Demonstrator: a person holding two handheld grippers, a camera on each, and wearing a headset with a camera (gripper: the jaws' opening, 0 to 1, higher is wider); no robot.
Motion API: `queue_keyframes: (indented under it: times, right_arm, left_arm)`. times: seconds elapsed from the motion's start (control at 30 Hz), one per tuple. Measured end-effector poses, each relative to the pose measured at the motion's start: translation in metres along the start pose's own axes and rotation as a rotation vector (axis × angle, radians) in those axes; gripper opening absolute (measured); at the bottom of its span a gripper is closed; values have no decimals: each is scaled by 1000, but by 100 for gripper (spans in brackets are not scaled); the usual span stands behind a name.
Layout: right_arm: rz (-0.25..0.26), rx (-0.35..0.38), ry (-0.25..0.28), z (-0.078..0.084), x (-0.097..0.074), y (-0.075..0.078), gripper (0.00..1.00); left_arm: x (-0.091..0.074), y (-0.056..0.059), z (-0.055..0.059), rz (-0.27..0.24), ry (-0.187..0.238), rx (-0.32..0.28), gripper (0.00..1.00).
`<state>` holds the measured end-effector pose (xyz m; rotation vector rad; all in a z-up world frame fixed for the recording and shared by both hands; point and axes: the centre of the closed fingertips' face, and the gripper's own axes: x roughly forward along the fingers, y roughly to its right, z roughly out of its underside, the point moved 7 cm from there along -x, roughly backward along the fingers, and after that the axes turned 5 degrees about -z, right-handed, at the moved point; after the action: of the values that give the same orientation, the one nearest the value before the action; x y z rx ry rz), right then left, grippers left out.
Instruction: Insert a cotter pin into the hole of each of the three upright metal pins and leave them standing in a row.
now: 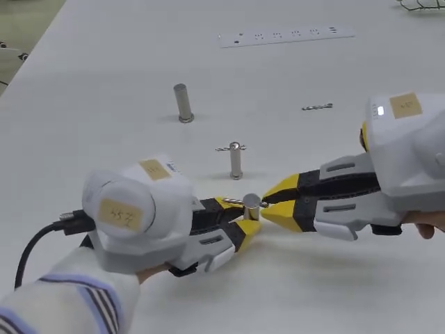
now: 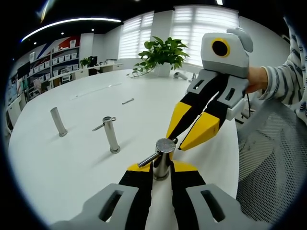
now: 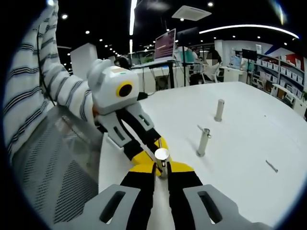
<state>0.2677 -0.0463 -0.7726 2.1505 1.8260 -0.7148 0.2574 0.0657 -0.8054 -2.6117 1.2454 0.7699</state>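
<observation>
The near pin (image 1: 251, 204) is clamped upright on the surface (image 1: 104, 83) by the left gripper (image 1: 243, 217), so that its hole is kept steady. A cotter (image 2: 146, 158), seen poking out of one side of it, appears to be pinched at its other end by the nearly closed right gripper (image 1: 267, 206) and fed through. The middle pin (image 1: 236, 161) is already fitted. The far pin (image 1: 183, 102) is bare, and a spare cotter (image 1: 317, 107) is left lying well apart for it.
</observation>
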Motion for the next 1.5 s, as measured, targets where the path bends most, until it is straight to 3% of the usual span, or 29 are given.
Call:
queue_keyframes:
  times: [0.2,0.37,0.43,0.53,0.6,0.83,1.07,1.5]
  right_arm:
    - [-7,-10,-5,-1,2,-1,15]
    - [-1,-8,3,-3,3,0,16]
    - [-2,-9,1,-3,5,0,16]
    - [-4,-15,-11,-3,8,0,16]
    - [-5,-19,-19,-2,11,1,16]
    - [-5,-29,-32,-2,19,2,16]
    - [-1,-40,-54,0,27,4,16]
    - [-16,-48,-73,0,30,6,15]
  left_arm:
    - [-7,1,2,28,9,12,29]
    - [-16,-1,6,45,27,-30,47]
    - [-19,-2,9,35,18,-31,52]
    - [-22,-9,13,-30,25,-40,66]
    - [-23,-10,15,-21,19,-76,77]
    - [-27,-4,16,0,23,-88,98]
    - [-31,-4,14,9,30,-105,99]
    - [-45,-20,14,-34,30,-123,99]
